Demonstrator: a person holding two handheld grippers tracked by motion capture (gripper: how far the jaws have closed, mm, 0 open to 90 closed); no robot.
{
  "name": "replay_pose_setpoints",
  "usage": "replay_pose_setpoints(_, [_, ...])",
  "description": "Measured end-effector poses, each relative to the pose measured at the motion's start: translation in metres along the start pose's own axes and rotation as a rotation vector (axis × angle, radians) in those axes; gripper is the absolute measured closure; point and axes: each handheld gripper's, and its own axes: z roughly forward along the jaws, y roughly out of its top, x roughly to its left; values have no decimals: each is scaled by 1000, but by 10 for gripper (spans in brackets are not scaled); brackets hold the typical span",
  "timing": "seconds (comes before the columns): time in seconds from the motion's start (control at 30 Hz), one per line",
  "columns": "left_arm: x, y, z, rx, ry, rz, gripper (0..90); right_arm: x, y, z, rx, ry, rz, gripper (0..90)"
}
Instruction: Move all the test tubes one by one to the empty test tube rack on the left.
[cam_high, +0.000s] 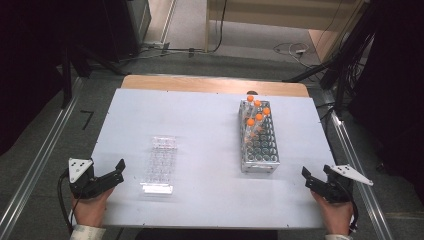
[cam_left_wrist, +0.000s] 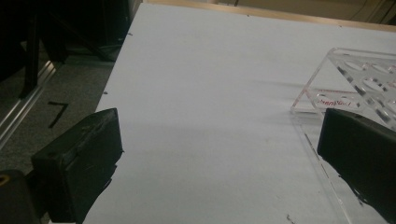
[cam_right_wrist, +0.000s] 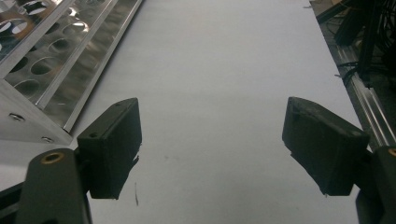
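Left tool (cam_high: 114, 171) jaws apart; right tool (cam_high: 315, 174) jaws apart.

- Table (cam_high: 210, 150): white top, tan wood far edge.
- Metal rack (cam_high: 260, 150), right: silver; tube caps (cam_high: 258, 117) orange.
- Clear plastic rack (cam_high: 162, 165), left: colourless, red lettering.
- Gripper jaws: black.

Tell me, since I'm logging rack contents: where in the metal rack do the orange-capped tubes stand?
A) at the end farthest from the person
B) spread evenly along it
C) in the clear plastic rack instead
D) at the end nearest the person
A: in the high view the orange-capped tubes cluster at the far end of the metal rack, whose near holes are empty; the clear plastic rack holds none.
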Motion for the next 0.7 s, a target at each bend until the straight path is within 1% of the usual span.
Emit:
replay_pose_setpoints(0.07, [-1,-1,1,4,1,12,5,1,0,1,1,2,-5,187])
replay_pose_setpoints(0.13, [-2,-1,0,5,5,21,5,1,0,0,1,5,1,189])
replay_pose_setpoints(0.2, [-2,-1,1,3,5,22,5,4,2,0,-10,15,1,192])
replay_pose_setpoints(0.33, [-3,-2,1,5,12,31,6,6,3,1,-10,28,-1,192])
replay_pose_setpoints(0.5, [-5,-2,1,-2,17,39,10,12,10,4,-22,50,-13,193])
replay_pose_setpoints(0.53, [-5,-2,1,-2,19,39,10,16,13,6,-24,62,-20,193])
replay_pose_setpoints(0.63, [-5,-3,1,-3,19,39,10,20,16,8,-26,75,-21,194])
replay_pose_setpoints(0.7, [-6,-3,1,-2,21,41,10,25,19,9,-33,93,-30,195])
